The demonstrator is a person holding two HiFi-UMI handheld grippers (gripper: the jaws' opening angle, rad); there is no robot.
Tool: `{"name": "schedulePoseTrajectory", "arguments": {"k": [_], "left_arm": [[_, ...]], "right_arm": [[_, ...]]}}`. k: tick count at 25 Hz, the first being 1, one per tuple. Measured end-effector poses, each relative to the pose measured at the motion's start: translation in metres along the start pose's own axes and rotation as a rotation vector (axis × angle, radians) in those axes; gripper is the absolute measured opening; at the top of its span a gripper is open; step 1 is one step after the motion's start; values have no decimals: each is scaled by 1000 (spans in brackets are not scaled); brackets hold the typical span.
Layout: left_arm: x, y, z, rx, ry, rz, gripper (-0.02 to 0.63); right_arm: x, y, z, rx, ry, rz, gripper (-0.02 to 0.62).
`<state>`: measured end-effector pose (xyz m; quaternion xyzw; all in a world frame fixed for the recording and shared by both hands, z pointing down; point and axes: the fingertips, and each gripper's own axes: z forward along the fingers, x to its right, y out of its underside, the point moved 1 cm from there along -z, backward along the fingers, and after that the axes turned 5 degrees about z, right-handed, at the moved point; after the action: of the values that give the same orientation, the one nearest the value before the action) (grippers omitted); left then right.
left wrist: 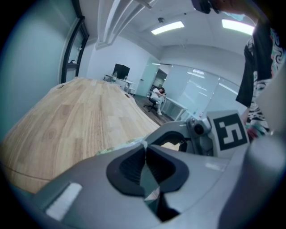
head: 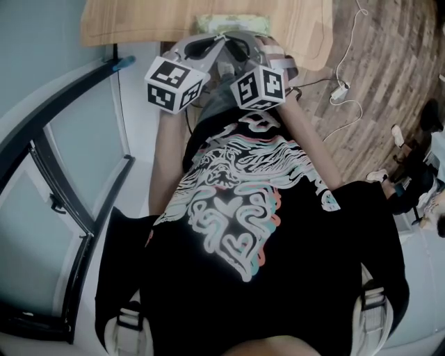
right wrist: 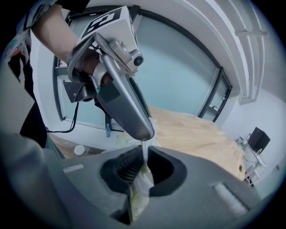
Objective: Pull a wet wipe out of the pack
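A pale green wipe pack [head: 233,23] lies at the near edge of the wooden table [head: 139,21]. Both grippers meet just in front of it. My right gripper [right wrist: 144,150] is shut on a crumpled white wet wipe [right wrist: 142,179] with a green-yellow tinge. A narrow white strip of that wipe runs up to the tip of my left gripper [right wrist: 144,133]. The left gripper [left wrist: 145,145] is shut, with a thin pale sliver between its pads. In the head view the marker cubes hide both tips. The pack's edge [left wrist: 117,146] shows just past the left jaws.
The table top [left wrist: 80,116] stretches away behind the pack. A glass partition with a black frame [head: 62,181] stands at the left. A white cable and adapter [head: 341,90] lie on the plank floor at the right. A small bottle [right wrist: 107,130] stands by the glass wall.
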<state>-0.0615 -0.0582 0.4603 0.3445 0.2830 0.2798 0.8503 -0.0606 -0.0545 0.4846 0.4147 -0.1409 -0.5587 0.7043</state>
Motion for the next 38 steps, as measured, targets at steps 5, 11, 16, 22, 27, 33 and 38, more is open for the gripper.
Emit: {"name": "schedulePoseTrajectory", "arguments": {"k": [5,11,16,22,27,33,38], "left_arm": [[0,-1,-2,-5,-7,7,-2],[1,-2,-5,0,-20,6,-2],[0,-4,-9,2,-27,4,-3],[0,-4,-10,1,-32,4,-3],[0,-3,-11,-4,-35,8,-3],[0,-1,-13,-14,-38,12,-3],[1,-1,-12,-21,-39,13,-3]], "right_arm": [[0,-1,0,5,0,29,31],[0,-1,-2,8,-5,42,31],[1,-3,-3,13,-7,50,31],[1,-2,-2,14,-10,56,31],[0,-2,-1,11,-12,59,31],[-1,-2,0,7,-15,65,31],[0,-1,1,3,-24,74,31]]}}
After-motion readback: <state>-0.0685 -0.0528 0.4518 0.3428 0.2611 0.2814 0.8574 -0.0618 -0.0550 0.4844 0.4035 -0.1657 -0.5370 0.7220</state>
